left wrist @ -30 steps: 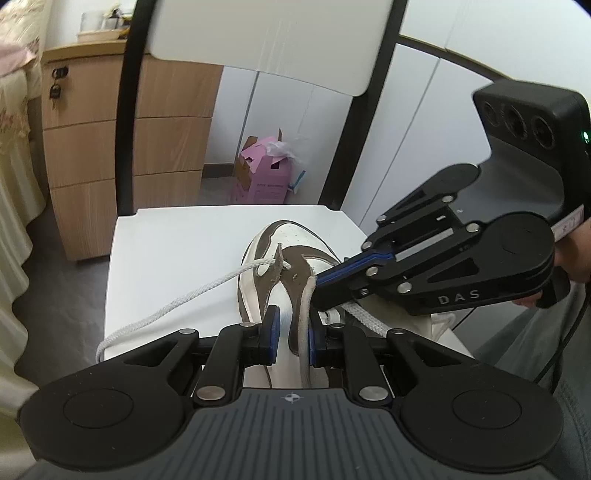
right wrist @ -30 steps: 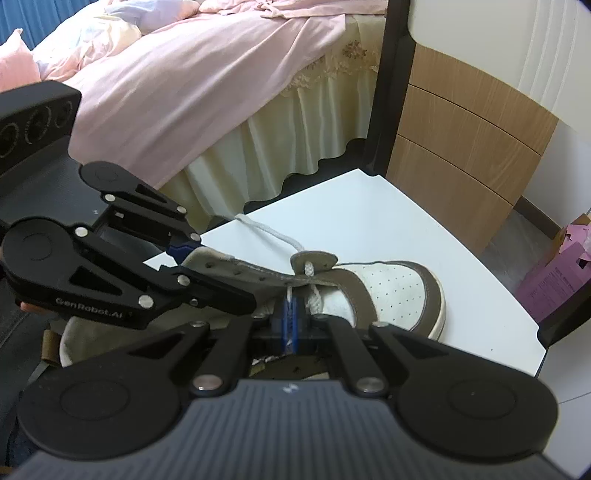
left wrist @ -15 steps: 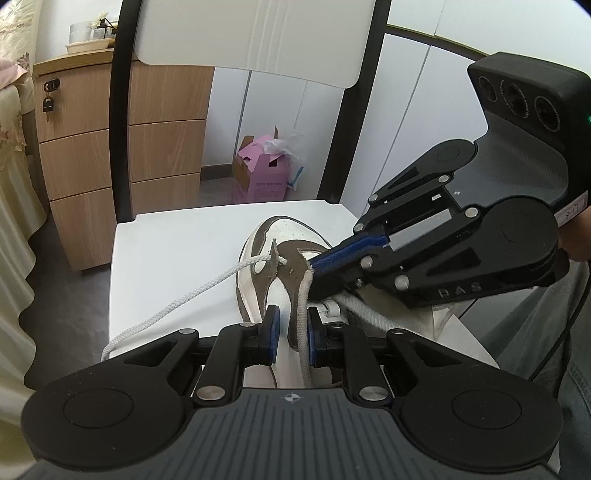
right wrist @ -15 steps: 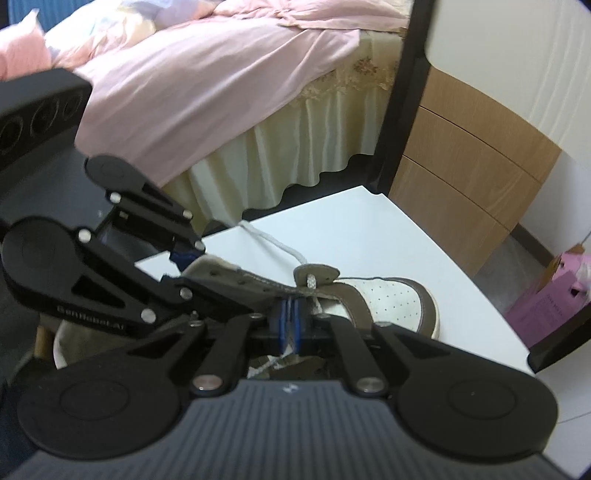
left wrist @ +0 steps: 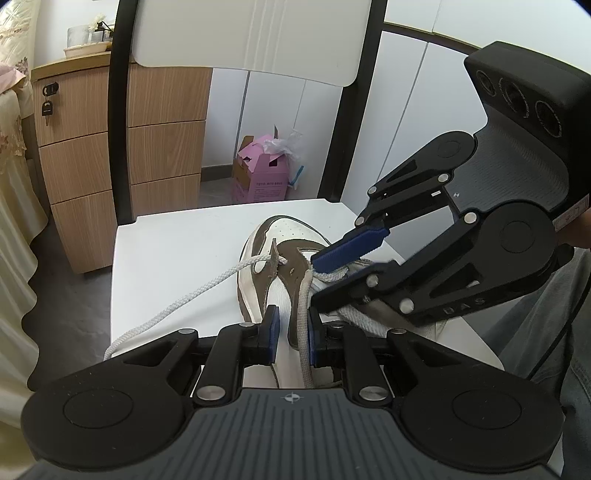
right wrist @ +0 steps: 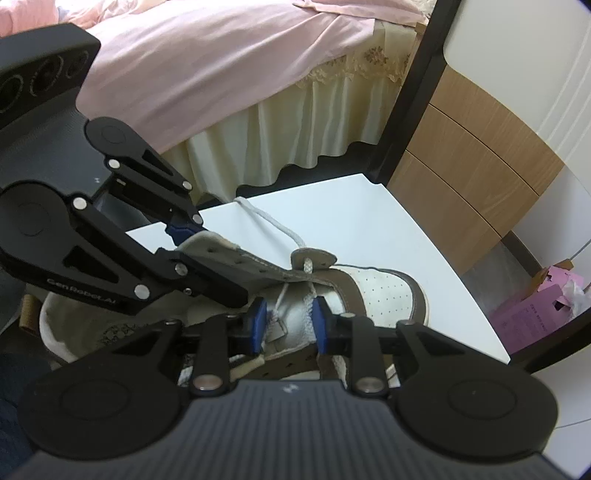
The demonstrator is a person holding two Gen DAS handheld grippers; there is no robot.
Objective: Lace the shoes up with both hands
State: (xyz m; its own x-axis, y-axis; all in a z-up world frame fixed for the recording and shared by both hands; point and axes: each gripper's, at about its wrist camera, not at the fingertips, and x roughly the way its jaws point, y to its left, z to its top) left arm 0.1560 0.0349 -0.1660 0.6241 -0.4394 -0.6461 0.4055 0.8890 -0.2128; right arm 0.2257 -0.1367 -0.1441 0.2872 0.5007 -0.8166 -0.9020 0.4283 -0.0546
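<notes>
A white and brown sneaker (left wrist: 291, 229) (right wrist: 384, 291) lies on a white chair seat (left wrist: 177, 251) (right wrist: 369, 221), toe pointing away. A white lace (left wrist: 192, 295) (right wrist: 273, 225) runs out of a front eyelet and trails off the seat's edge. My left gripper (left wrist: 293, 330) (right wrist: 212, 264) is shut on the shoe's brown eyelet flap, with a lace strand beside it. My right gripper (right wrist: 288, 323) (left wrist: 316, 280) hovers over the tongue. Its jaws are opening, and a lace strand (right wrist: 308, 314) lies loose between them, against the right-hand pad.
The chair's back (left wrist: 251, 33) rises behind the shoe. A wooden drawer cabinet (left wrist: 85, 147) and a pink box (left wrist: 262, 177) stand on the floor beyond. A bed with a pink cover (right wrist: 221, 74) is close by. A person's leg in jeans (left wrist: 546, 332) is at the right.
The right gripper's jaws, shut on the lace a second ago, have parted and the gripper has rolled a little. The left gripper keeps its hold on the flap.
</notes>
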